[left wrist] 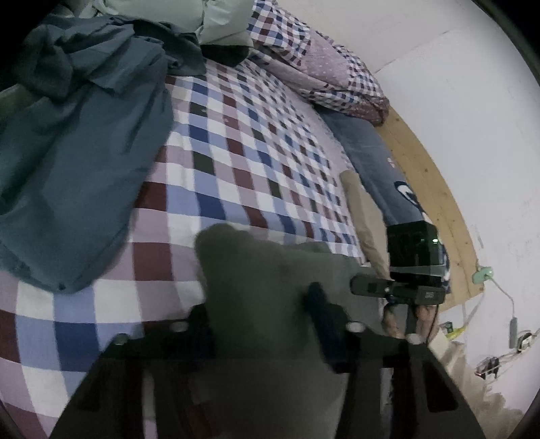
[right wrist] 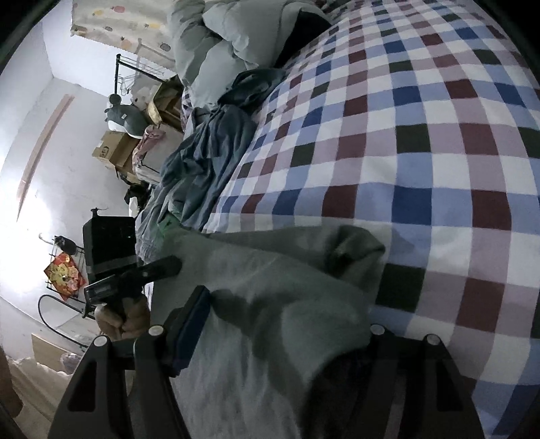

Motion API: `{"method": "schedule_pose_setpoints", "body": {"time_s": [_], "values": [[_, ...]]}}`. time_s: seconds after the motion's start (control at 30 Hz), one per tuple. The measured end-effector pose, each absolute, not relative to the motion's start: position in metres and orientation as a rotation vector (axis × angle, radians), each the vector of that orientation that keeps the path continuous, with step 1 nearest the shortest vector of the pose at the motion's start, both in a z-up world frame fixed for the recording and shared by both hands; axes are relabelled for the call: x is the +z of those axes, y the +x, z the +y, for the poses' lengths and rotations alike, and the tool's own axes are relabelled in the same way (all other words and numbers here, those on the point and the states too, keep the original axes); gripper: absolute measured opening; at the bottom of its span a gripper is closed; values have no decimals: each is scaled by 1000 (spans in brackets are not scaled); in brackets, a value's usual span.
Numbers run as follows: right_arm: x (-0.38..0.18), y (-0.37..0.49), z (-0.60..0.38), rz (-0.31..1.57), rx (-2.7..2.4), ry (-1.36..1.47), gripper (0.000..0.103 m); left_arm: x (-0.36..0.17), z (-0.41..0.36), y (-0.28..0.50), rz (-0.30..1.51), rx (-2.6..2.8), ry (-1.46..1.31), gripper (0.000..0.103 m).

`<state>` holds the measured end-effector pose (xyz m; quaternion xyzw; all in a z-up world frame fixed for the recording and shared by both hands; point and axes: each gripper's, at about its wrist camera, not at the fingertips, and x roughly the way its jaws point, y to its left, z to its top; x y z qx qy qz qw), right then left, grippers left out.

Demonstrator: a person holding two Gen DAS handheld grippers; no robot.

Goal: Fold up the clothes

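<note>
A grey-green garment (left wrist: 256,270) lies bunched at the near edge of the checked bed sheet (left wrist: 236,152). My left gripper (left wrist: 260,314) is shut on one end of it, with cloth filling the gap between the fingers. To its right, a hand holds my right gripper (left wrist: 398,290). In the right wrist view the same grey garment (right wrist: 287,270) spreads between the fingers of my right gripper (right wrist: 280,320), which is shut on it. The cloth covers the right finger; the blue-padded left finger (right wrist: 192,324) shows. My left gripper (right wrist: 135,277) sits at the garment's far left end.
A crumpled teal garment (left wrist: 84,169) lies on the left of the bed, with a pale green duvet (left wrist: 219,20) behind it. A checked pillow (left wrist: 320,67), blue fabric (left wrist: 371,162) and a wooden bed frame (left wrist: 432,175) line the right side. Boxes (right wrist: 114,148) stand by the wall.
</note>
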<state>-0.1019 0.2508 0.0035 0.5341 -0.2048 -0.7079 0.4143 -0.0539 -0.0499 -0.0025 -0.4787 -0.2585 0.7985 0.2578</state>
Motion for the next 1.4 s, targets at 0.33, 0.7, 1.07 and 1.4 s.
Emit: {"method": "schedule_pose_setpoints", "body": {"time_s": [0.33, 0.7, 1.07, 1.4], "values": [[36, -69, 251, -378, -2031, 1273, 24, 17, -51, -42, -630, 2217, -1207, 23], [112, 11, 223, -12, -2408, 1047, 16, 71, -41, 15, -479, 2355, -959, 21], [173, 123, 217, 76, -2641, 837, 14, 120, -18, 114, -294, 2509, -764, 21], [233, 224, 221, 75, -2689, 616, 13, 179, -5, 217, -219, 2560, -695, 19]]}}
